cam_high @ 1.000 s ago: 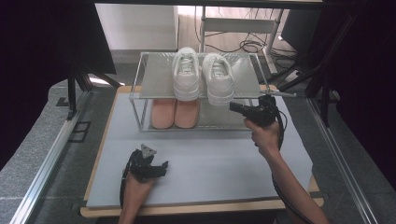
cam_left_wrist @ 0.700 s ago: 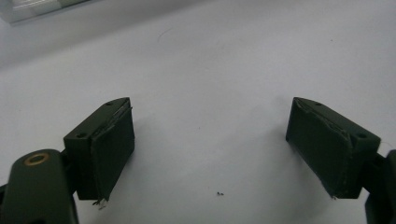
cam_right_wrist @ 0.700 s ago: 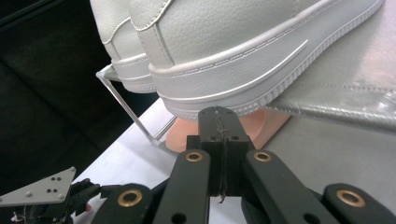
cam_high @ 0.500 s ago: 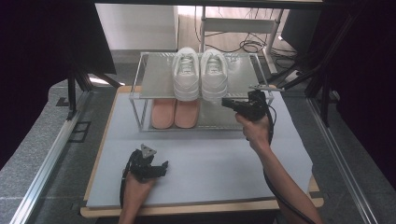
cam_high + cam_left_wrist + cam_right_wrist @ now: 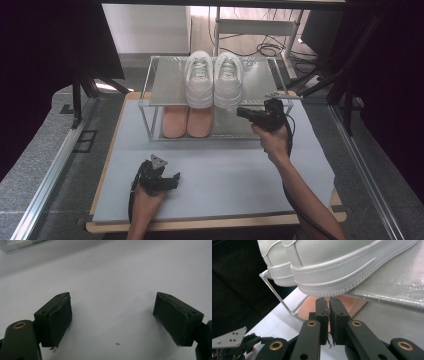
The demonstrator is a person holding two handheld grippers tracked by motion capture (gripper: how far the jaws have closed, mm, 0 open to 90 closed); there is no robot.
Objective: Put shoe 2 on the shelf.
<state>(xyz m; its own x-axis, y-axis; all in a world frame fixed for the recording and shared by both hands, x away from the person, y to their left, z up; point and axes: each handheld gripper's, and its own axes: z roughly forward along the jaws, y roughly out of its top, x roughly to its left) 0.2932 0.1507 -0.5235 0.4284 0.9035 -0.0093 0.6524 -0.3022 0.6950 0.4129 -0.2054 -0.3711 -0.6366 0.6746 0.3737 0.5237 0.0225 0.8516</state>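
A pair of white sneakers (image 5: 214,80) stands on the top shelf of a small metal rack (image 5: 260,82), with a pair of pink shoes (image 5: 187,121) on the shelf below. My right gripper (image 5: 241,112) is held level at the rack's front, pointing left just under the right white sneaker's heel (image 5: 342,262). Its jaws (image 5: 329,299) have just been opening by a sliver and are still almost together, with nothing between them. My left gripper (image 5: 174,181) rests low over the white mat, its jaws (image 5: 113,296) wide open and empty.
The rack stands at the back of a white mat (image 5: 225,175) on a wooden table (image 5: 215,223). Its thin front leg (image 5: 279,298) rises beside the pink shoe (image 5: 312,307). Dark frame posts flank the table, and cables lie on the floor behind.
My right gripper has slid a little to the left along the rack's front, towards the white sneaker. The left hand has stayed where it was.
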